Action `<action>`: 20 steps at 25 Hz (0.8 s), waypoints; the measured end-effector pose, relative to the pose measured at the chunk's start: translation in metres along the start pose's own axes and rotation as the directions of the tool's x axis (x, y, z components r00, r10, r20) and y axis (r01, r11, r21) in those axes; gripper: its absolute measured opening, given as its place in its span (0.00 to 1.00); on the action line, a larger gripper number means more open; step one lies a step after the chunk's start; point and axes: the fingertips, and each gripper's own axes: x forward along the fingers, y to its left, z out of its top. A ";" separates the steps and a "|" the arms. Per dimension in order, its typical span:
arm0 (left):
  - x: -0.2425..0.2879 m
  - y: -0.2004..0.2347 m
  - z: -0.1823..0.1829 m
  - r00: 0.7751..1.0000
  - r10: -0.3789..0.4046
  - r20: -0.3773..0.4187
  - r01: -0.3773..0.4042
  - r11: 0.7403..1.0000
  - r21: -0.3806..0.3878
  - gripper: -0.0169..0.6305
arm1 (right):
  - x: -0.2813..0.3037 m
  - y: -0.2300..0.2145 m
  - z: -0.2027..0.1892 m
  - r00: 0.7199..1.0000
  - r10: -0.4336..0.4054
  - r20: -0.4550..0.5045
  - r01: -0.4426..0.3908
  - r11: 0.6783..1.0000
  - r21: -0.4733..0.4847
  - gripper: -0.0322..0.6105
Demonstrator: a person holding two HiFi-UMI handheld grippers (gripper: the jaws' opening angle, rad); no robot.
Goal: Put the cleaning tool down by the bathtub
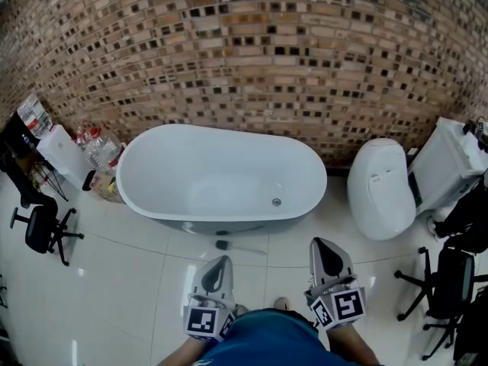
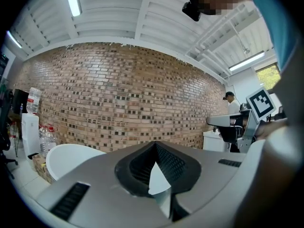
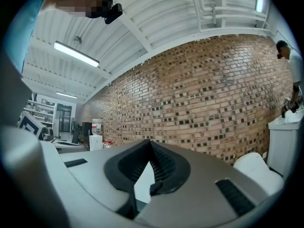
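The cleaning brush [image 1: 222, 245], as far as the small, dim shape can be read, lies flat on the white floor tiles [image 1: 130, 280], its dark head just in front of the bathtub [image 1: 213, 174] and its thin handle pointing right. It is near the tub wall but seems not to touch it. Both tools are empty. The left tool [image 1: 223, 261] has its jaws together with nothing between them, and the right tool [image 1: 320, 244] is closed the same way. Both are held level, close to the person's body.

The placing looks done, so the step in hand is getting clear of the brush. The left tool's tip hangs nearly over the brush head, so it should come away without dipping, or it could knock the brush. If the brush needs to sit closer, a nudge along the handle would suit better than a fresh grip.

The bathtub is empty and dry-looking, showing only its drain [image 1: 276, 202]. Water bottles [image 1: 97, 147] stand at its left end, beside what may be a basket [image 2: 40, 167].
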 end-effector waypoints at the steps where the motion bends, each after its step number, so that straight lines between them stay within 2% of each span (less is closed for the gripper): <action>1: 0.000 -0.001 0.002 1.000 -0.002 0.010 0.002 1.000 -0.002 0.02 | -0.001 0.001 0.000 1.000 -0.004 0.001 0.004 1.000 0.000 0.06; 10: -0.006 0.002 0.003 0.999 -0.024 0.025 0.024 1.000 -0.006 0.02 | -0.009 0.007 -0.009 0.999 -0.047 -0.026 0.046 0.999 -0.018 0.05; 20: -0.017 0.017 0.002 1.000 -0.009 0.019 0.009 1.000 -0.007 0.02 | 0.000 0.028 -0.012 0.999 -0.020 -0.040 0.020 1.000 -0.019 0.05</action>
